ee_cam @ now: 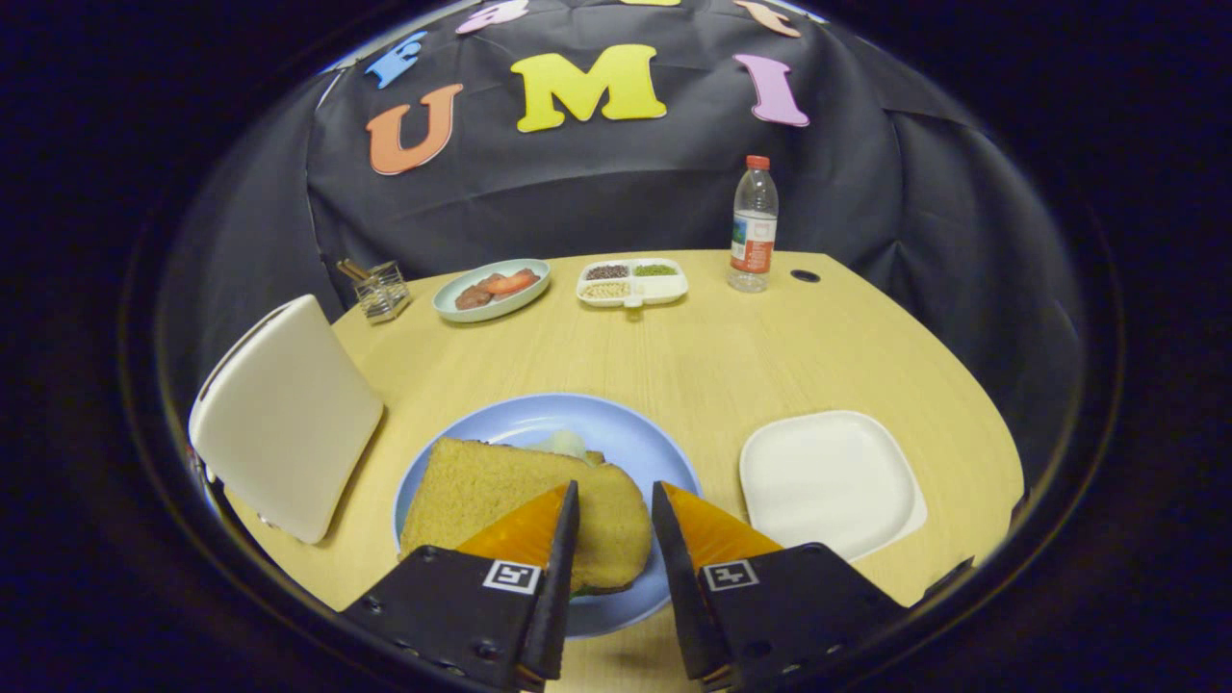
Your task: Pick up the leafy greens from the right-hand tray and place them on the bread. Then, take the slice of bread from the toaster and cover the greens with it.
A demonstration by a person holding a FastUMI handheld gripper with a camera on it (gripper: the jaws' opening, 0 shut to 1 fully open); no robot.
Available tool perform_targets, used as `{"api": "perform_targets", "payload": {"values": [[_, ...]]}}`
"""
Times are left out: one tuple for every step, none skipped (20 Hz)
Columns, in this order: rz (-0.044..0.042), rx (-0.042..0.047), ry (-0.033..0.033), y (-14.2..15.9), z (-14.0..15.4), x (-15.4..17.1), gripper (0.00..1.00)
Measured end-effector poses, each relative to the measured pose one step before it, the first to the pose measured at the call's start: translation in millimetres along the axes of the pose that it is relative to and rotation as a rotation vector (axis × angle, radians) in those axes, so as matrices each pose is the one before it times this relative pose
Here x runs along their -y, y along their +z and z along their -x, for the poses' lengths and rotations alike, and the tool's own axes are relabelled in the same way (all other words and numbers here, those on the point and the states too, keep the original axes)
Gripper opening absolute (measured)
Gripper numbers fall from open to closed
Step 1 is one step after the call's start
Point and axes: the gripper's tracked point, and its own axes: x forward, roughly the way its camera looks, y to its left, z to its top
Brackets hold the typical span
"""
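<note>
We hold the gripper [616, 520] just over the top bread slice [520, 510] on the blue plate [635, 438], fingers parted by a narrow gap and gripping nothing. A bit of leafy greens [568, 443] peeks from beneath the slice, so the sandwich looks covered. The white tray [828, 481] sits bare on the counter [674, 346], the toaster [284, 419] opposite.
</note>
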Motion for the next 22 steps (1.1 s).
{"api": "perform_targets", "payload": {"values": [[-0.01194, 0.01780, -0.01031, 3.94, 4.21, 1.90, 0.50], [-0.00642, 0.01827, 0.00038, 4.22, 6.03, -2.05, 0.53], [0.00289, 0.02254, 0.00583, 5.53, 8.35, -3.72, 0.59], [0.00752, 0.02645, -0.00545, 6.91, 10.40, -0.63, 0.70], [0.01103, 0.03559, -0.01217, 8.33, 12.79, 2.35, 0.81], [0.00702, 0.03913, -0.00812, 9.98, 13.80, 0.13, 0.86], [0.00388, 0.04089, -0.00647, 9.89, 14.43, -1.08, 0.86], [0.00219, 0.03902, -0.00643, 10.65, 14.25, 1.15, 0.88], [-0.00028, 0.03197, -0.00101, 10.23, 14.62, 0.47, 0.90], [-0.00331, 0.03380, 0.00120, 11.75, 14.10, -0.16, 0.91], [-0.00508, 0.03603, -0.00094, 12.59, 14.99, 0.95, 0.92], [-0.00791, 0.03626, -0.00822, 12.80, 12.72, 2.56, 0.93], [-0.00468, 0.03657, -0.00325, 12.83, 14.17, 1.38, 0.95], [0.00281, 0.03398, 0.00366, 11.79, 12.83, -0.57, 0.95], [0.01222, 0.02982, -0.00299, 10.25, 12.97, 1.33, 0.94], [0.01167, 0.04404, -0.00236, 13.78, 12.89, 1.84, 0.94], [0.01259, 0.04232, 0.00127, 14.03, 12.22, -1.11, 0.94], [0.01343, 0.03717, -0.00578, 11.18, 11.82, 1.71, 0.94], [0.00912, 0.02980, -0.01117, 8.66, 10.95, 3.33, 0.94], [0.00470, 0.01972, -0.00212, 6.24, 9.38, 0.34, 0.94], [-0.00181, 0.01306, 0.01102, 4.01, 8.84, -3.96, 0.94], [-0.00153, 0.00928, 0.01120, 2.16, 6.20, -3.63, 0.94]]}}
